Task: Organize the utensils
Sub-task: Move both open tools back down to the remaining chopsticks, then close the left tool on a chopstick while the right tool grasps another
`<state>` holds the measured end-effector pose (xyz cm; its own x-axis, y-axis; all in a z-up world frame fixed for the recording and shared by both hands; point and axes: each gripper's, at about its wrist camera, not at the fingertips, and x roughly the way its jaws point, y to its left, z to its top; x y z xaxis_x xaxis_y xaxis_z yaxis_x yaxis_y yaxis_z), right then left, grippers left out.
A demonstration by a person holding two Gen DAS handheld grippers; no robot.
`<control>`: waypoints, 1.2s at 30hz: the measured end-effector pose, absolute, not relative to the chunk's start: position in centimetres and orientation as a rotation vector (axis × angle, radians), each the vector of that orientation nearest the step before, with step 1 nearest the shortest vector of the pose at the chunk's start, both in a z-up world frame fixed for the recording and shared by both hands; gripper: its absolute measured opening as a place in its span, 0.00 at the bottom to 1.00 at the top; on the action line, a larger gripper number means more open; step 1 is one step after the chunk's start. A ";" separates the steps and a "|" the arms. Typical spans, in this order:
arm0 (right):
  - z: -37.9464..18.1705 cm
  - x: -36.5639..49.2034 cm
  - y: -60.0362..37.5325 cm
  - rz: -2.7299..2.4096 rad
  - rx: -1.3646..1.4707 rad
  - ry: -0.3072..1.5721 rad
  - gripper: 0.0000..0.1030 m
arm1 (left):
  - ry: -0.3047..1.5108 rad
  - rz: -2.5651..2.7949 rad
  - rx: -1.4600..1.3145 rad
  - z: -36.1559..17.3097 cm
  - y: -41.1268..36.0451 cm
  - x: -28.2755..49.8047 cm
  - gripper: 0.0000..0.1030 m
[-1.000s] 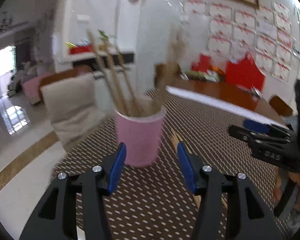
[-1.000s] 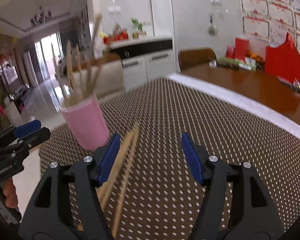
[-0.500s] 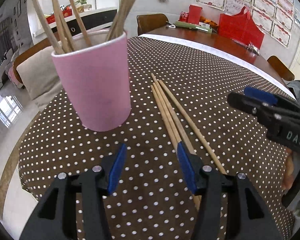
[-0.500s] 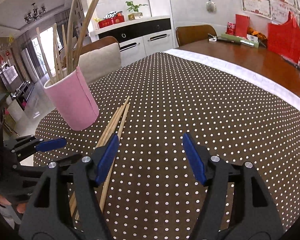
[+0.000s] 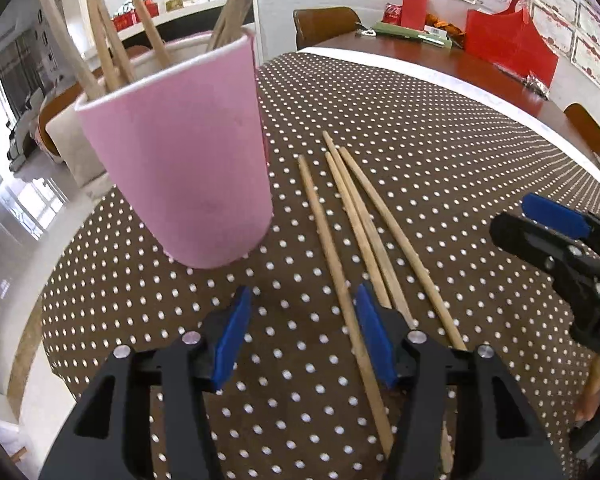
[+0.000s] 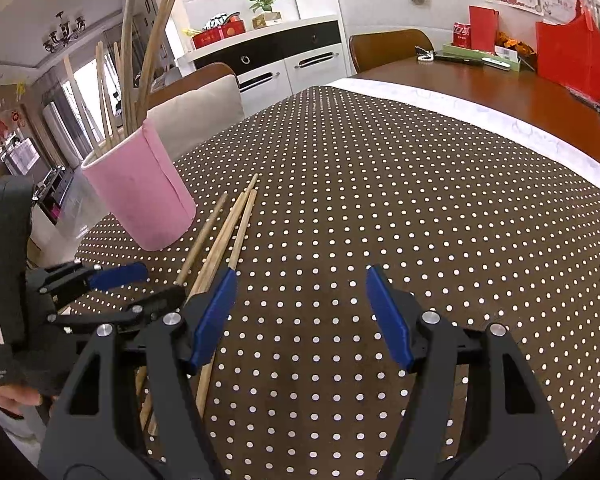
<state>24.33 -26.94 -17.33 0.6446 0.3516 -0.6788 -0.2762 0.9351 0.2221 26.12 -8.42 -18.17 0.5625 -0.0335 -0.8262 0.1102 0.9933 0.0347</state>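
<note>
A pink cup (image 5: 180, 152) (image 6: 140, 188) stands on the brown dotted tablecloth (image 6: 380, 180) with several wooden chopsticks (image 6: 140, 40) upright in it. Several loose chopsticks (image 5: 352, 216) (image 6: 228, 224) lie flat just right of the cup. My left gripper (image 5: 300, 332) (image 6: 140, 286) hovers low in front of the cup; its jaws are opening, and one loose chopstick runs under the gap by the right pad, unpressed. My right gripper (image 6: 300, 312) (image 5: 560, 240) stands open over bare cloth, with the chopsticks' near ends under its left finger.
The cloth's rounded edge falls off just left of the cup. A cushioned chair (image 6: 196, 104) stands behind it. Bare wooden tabletop (image 6: 500, 84) lies beyond the cloth, with red bags (image 6: 572, 56), a can and small items at the far right.
My left gripper has dropped and tipped down toward the table, so the cup and loose chopsticks are now close and large. My right gripper has sunk a little and tipped down.
</note>
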 end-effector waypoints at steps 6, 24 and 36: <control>-17.5 24.7 -26.3 0.368 0.083 0.819 0.64 | 0.994 -0.101 0.062 -18.0 -8.0 27.2 0.07; -18.3 30.5 -18.6 0.381 -0.178 1.163 0.49 | 1.017 -0.199 -0.033 -18.7 -5.3 24.8 0.06; -17.9 34.9 -16.5 0.412 -0.191 1.299 0.06 | 1.113 -0.221 0.085 -18.3 -7.0 28.0 0.06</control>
<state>34.87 -16.53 -17.85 0.2087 0.1881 -0.9597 -0.3996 0.9121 0.0919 28.04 -7.02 -18.34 0.4229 -0.1344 -0.8962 0.2188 0.9748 -0.0430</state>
